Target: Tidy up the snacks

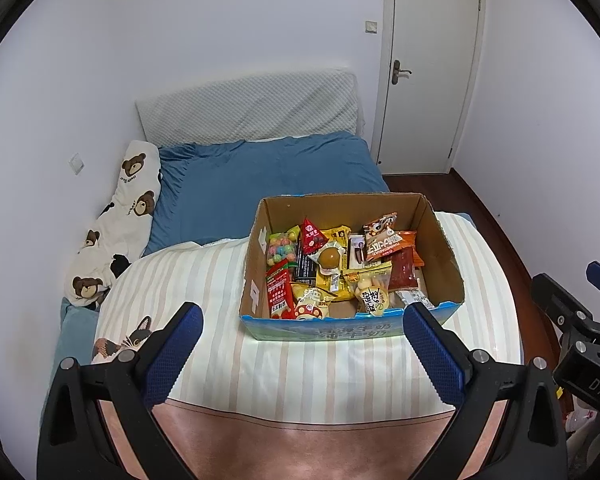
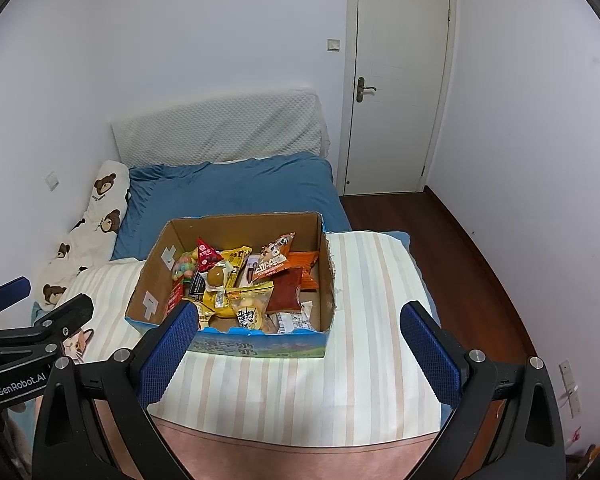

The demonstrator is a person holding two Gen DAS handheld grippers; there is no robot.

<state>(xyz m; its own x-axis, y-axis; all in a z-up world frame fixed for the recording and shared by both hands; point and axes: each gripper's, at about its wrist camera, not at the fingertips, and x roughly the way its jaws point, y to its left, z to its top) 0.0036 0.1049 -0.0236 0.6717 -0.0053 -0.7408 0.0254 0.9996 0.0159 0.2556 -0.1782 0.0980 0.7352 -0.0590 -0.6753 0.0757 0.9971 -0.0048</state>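
Nearest the lens, the left gripper (image 1: 302, 320) and the right gripper (image 2: 298, 320) hover with fingers spread, holding nothing. At twelve o'clock, the cardboard box (image 1: 256, 280) on the striped quilt (image 2: 364, 288) holds jumbled snack packets (image 1: 332, 268); this fits gathering finished or sorting pending.

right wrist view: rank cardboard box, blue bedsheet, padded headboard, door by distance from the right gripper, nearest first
From the right gripper, jaws open:
1. Cardboard box, just ahead on the striped quilt, slightly left.
2. Blue bedsheet, beyond the box.
3. Padded headboard, at the far end of the bed, against the wall.
4. Door, far right; close to the headboard's depth, so this order is tentative.
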